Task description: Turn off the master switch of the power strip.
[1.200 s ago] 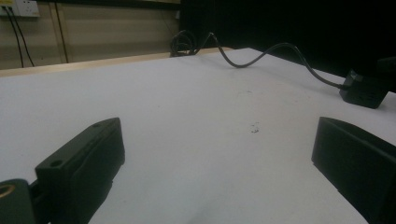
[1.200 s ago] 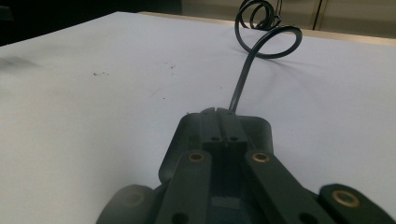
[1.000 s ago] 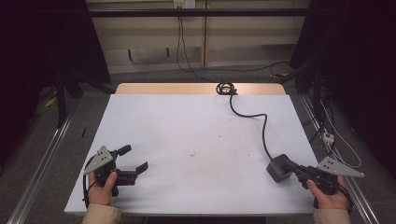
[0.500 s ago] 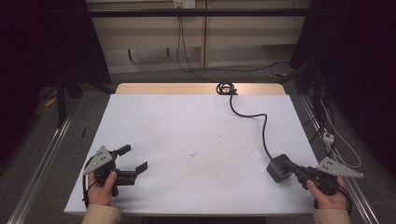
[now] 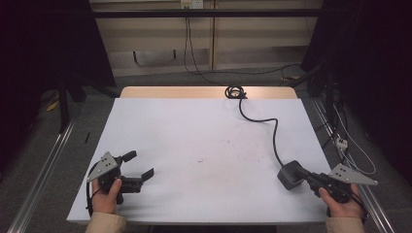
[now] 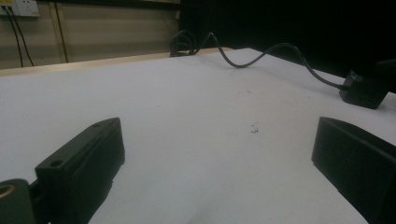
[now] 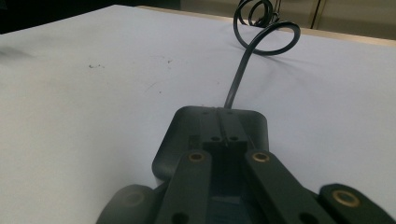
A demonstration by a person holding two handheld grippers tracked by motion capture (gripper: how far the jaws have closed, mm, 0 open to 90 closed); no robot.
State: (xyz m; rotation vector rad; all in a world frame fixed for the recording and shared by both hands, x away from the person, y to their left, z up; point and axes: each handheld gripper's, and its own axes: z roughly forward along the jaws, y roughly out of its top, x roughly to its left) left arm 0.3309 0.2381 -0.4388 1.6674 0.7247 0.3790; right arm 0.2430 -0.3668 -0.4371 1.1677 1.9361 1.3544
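Observation:
A dark grey power adapter block (image 5: 288, 174) (image 7: 180, 135) (image 6: 364, 91) lies near the right front of the white table (image 5: 194, 126). Its black cable (image 5: 274, 131) (image 7: 238, 79) snakes back to a coil (image 5: 234, 91) at the far edge. My right gripper (image 5: 304, 174) (image 7: 223, 126) is shut, jaws pressed together with nothing between them; their tips rest over the block's near side. My left gripper (image 5: 141, 164) (image 6: 215, 154) sits at the front left, jaws wide open over bare table, holding nothing.
Small dark specks (image 5: 199, 160) mark the table's middle. Metal rails (image 5: 43, 165) run along both sides of the table. Loose cables (image 5: 350, 150) lie on the floor to the right. A wall with sockets (image 5: 190, 4) stands behind.

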